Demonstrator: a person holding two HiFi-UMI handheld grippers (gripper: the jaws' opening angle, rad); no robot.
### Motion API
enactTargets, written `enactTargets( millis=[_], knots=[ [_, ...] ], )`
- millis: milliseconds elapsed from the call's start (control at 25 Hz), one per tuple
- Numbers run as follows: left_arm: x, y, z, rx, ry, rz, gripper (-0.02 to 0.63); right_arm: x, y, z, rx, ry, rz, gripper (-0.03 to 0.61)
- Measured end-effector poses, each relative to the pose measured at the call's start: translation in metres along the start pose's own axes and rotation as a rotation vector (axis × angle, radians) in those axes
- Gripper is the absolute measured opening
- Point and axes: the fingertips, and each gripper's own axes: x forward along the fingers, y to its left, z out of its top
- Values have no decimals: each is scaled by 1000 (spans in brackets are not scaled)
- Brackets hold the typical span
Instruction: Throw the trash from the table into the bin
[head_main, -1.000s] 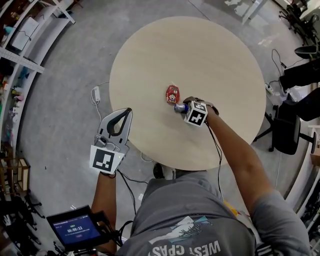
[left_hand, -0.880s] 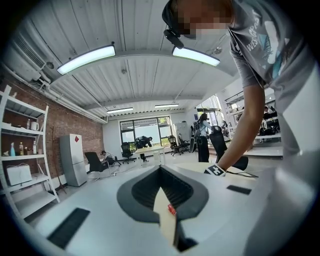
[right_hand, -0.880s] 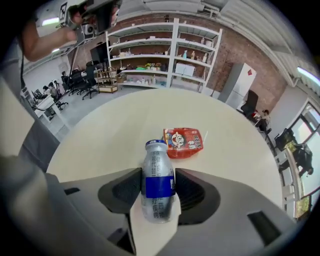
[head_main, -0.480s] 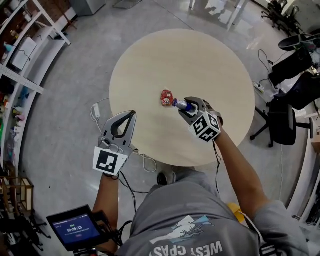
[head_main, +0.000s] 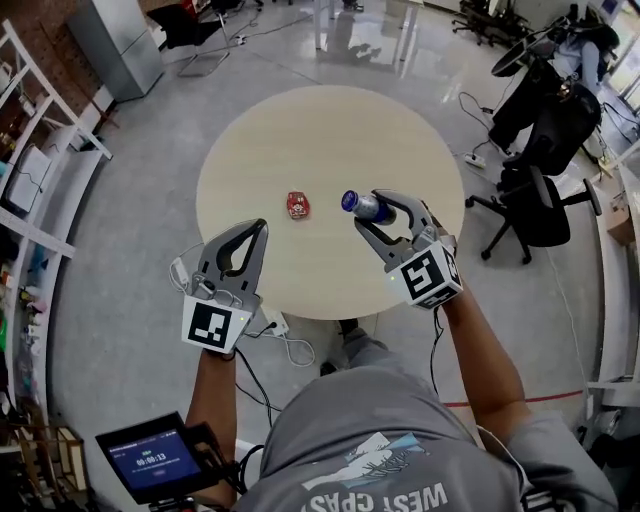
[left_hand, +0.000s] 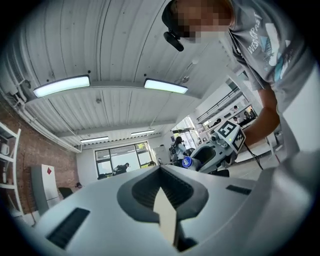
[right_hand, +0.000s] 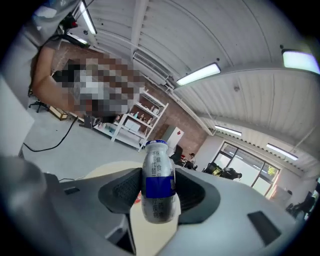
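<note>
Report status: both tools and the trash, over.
Right tool shut on bottle, above table. Left tool shut, empty. Red wrapper on table. Nothing else there.

bright, even light from long ceiling tubes (left_hand: 61, 86) (two burn nearly white in the left gripper view), plus daylight through far windows (left_hand: 117, 159). the glossy floor (head_main: 400, 45) throws pale glare at the top of the head view. shadows are faint and soft. all views bow hard at the edges; the gripper views darken in the corners. nearest surfaces there blur, though the bottle (right_hand: 159, 182) reads fairly crisp.
</note>
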Motion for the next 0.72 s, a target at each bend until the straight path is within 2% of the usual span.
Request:
enactTargets(
  millis=[200,280,480,720],
  knots=[
    [8,-22,20,-2,-38,-84,43,-69,-13,12,16,24,-125,213],
    [19,-41,26,-15,-59,-129,43,-100,-20,4,12,57,-177,213],
    [71,-129,22,-33,-88,-281,43,-199,-40,-60,70,147,-325,213],
    [104,-202,64,-68,-112,-442,43,-318,-59,-72,101,267,-480,213]
  ],
)
